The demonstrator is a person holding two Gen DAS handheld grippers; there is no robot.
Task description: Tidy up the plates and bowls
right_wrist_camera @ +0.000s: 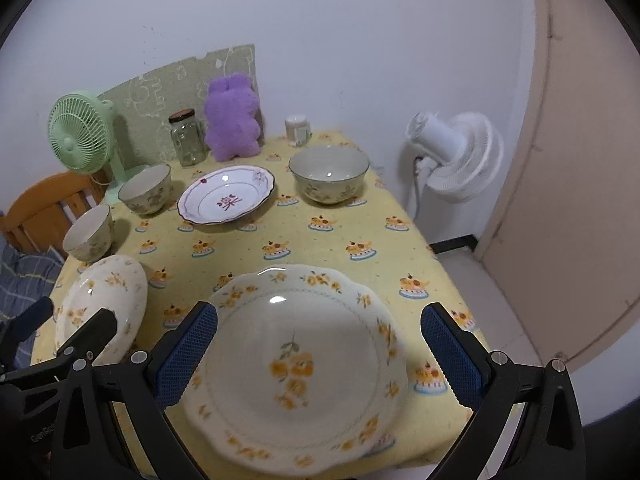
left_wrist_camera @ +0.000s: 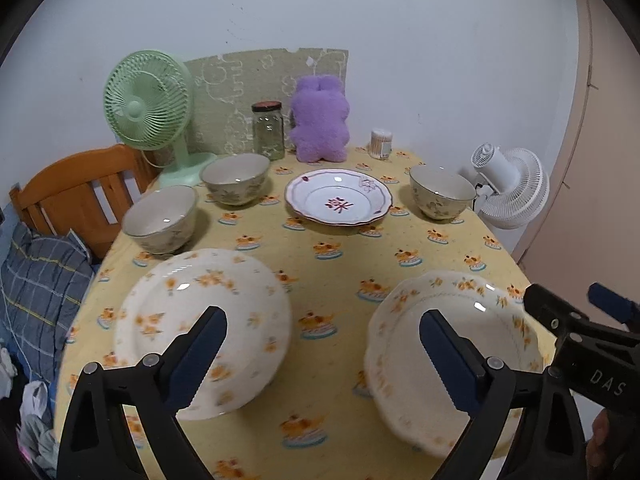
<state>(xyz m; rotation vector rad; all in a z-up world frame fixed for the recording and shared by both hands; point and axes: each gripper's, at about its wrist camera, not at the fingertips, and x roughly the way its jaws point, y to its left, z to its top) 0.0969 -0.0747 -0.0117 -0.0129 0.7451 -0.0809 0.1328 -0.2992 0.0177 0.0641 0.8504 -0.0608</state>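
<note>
Two cream plates with orange flowers lie near the tabletop's front edge in the left wrist view: left plate (left_wrist_camera: 204, 328), right plate (left_wrist_camera: 452, 356). Left gripper (left_wrist_camera: 322, 356) jaws stand wide, empty, over the gap between the plates. Right wrist view: right gripper (right_wrist_camera: 318, 354) jaws stand wide, straddling the right plate (right_wrist_camera: 296, 368) without contact.

Both wrist views look steeply down from the bench's (left_wrist_camera: 440, 248) near edge toward its far edge at the wall, sharing nearly the whole top; the right view sits nearer the right edge.
</note>
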